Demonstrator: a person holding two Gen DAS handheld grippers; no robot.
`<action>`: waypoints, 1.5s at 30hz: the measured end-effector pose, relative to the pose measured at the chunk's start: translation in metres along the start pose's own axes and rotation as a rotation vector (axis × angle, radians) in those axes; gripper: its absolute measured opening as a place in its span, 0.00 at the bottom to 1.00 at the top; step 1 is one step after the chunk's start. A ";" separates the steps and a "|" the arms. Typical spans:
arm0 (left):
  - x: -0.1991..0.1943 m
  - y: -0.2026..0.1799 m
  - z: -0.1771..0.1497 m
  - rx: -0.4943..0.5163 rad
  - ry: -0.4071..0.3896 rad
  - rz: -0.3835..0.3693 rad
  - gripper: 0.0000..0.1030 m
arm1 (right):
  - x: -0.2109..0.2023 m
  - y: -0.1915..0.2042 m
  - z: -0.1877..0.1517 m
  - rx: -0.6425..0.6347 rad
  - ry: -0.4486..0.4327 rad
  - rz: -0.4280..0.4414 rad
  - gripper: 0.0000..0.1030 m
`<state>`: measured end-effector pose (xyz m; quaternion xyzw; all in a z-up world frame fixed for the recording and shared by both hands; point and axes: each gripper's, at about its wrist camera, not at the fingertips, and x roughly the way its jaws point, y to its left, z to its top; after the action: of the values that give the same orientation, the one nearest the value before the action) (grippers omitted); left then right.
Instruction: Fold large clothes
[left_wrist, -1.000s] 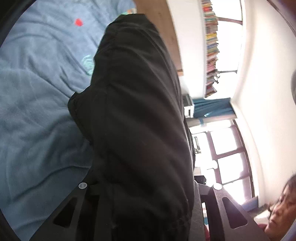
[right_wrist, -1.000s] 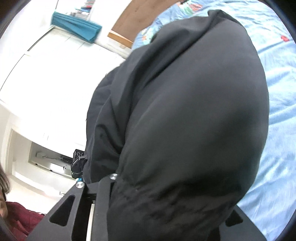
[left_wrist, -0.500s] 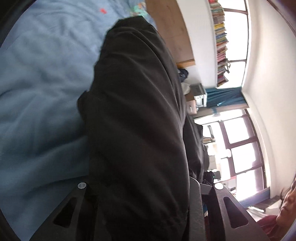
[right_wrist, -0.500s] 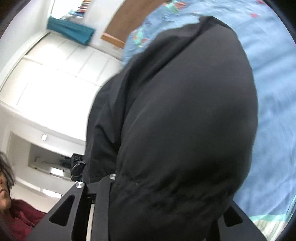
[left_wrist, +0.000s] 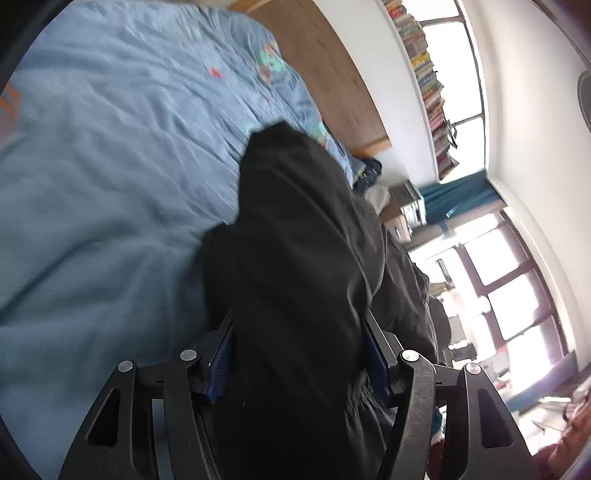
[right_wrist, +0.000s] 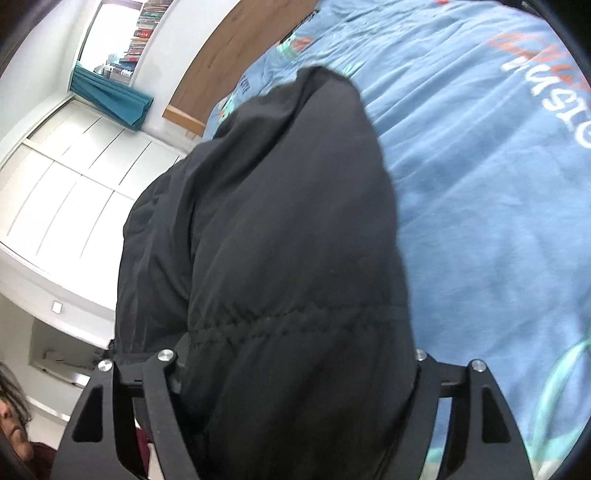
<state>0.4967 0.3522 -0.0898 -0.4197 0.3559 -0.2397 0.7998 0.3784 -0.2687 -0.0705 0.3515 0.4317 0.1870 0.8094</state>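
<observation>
As my left gripper (left_wrist: 299, 354) and right gripper (right_wrist: 295, 373) have just been opening, released around the black garment (right_wrist: 280, 221) lying between their jaws, I should draw both straight back so the fold settles flat on the bed (right_wrist: 480, 184).

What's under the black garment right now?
The light blue printed bedspread shows around the black fabric garment. Whatever lies directly beneath the garment is covered.

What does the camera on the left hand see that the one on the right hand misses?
Only the left view shows the big paned window and the blue pads inside the left claw. Only the right view shows white cupboard doors and large lettering printed on the bedcover. Both show the black garment lying between the claws' arms, the blue bedcover, the wooden headboard, a teal curtain and stacked books.
</observation>
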 end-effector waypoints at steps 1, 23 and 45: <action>-0.009 -0.003 -0.001 0.003 -0.016 0.027 0.57 | -0.007 0.004 -0.001 -0.009 -0.008 -0.021 0.72; -0.144 -0.177 -0.123 0.307 -0.246 0.516 0.97 | -0.228 0.133 -0.130 -0.224 -0.237 -0.474 0.85; -0.132 -0.257 -0.294 0.596 -0.419 0.872 0.99 | -0.237 0.219 -0.323 -0.455 -0.302 -0.503 0.92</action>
<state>0.1645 0.1579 0.0593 -0.0287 0.2470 0.1109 0.9622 -0.0217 -0.1315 0.1011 0.0690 0.3276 0.0195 0.9421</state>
